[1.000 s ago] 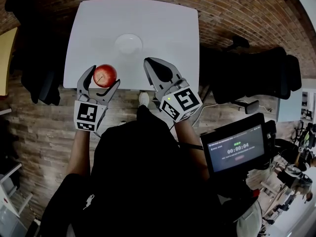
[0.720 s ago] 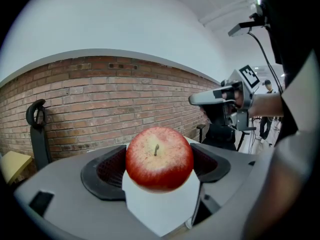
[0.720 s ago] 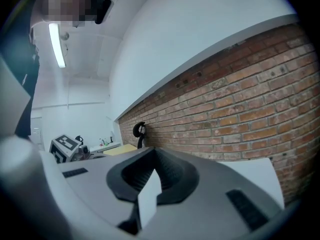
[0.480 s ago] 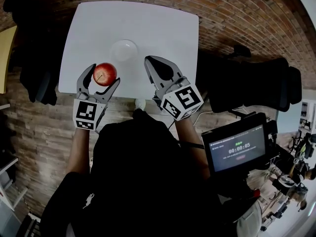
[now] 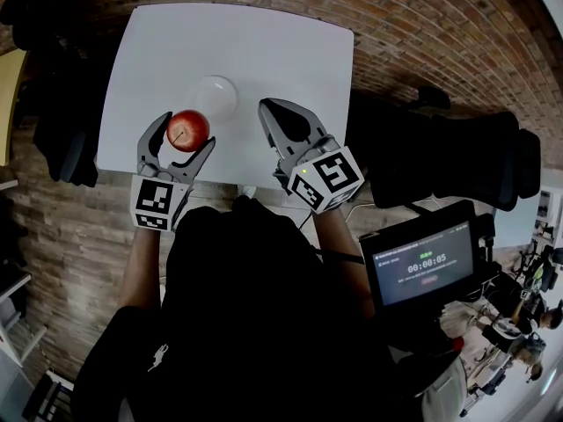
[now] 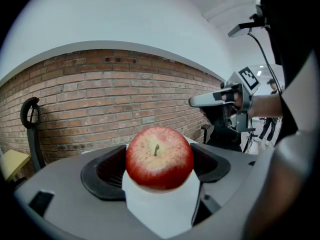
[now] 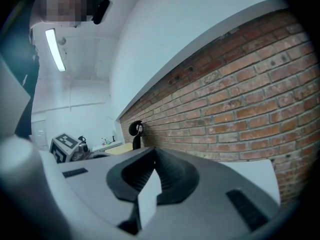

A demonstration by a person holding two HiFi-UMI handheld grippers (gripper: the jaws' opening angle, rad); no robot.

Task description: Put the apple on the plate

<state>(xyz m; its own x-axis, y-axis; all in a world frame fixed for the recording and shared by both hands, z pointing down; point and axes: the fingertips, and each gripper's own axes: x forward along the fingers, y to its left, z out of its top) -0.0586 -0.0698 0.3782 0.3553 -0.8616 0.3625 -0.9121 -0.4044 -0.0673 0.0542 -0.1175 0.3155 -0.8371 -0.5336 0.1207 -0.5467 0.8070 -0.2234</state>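
One white bench (image 5: 264, 51) lies under my two claws. My right claw (image 5: 273, 111) is empty, jaws pressed together. One white plate (image 5: 217, 95) sits mid-bench. Just beside it, my left claw (image 5: 186, 134) grips the one red apple (image 5: 187, 130) above the bench.

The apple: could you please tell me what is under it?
Around the apple, held by the left gripper, white table shows, with the plate just beyond. The spot directly beneath is hidden by the apple itself.
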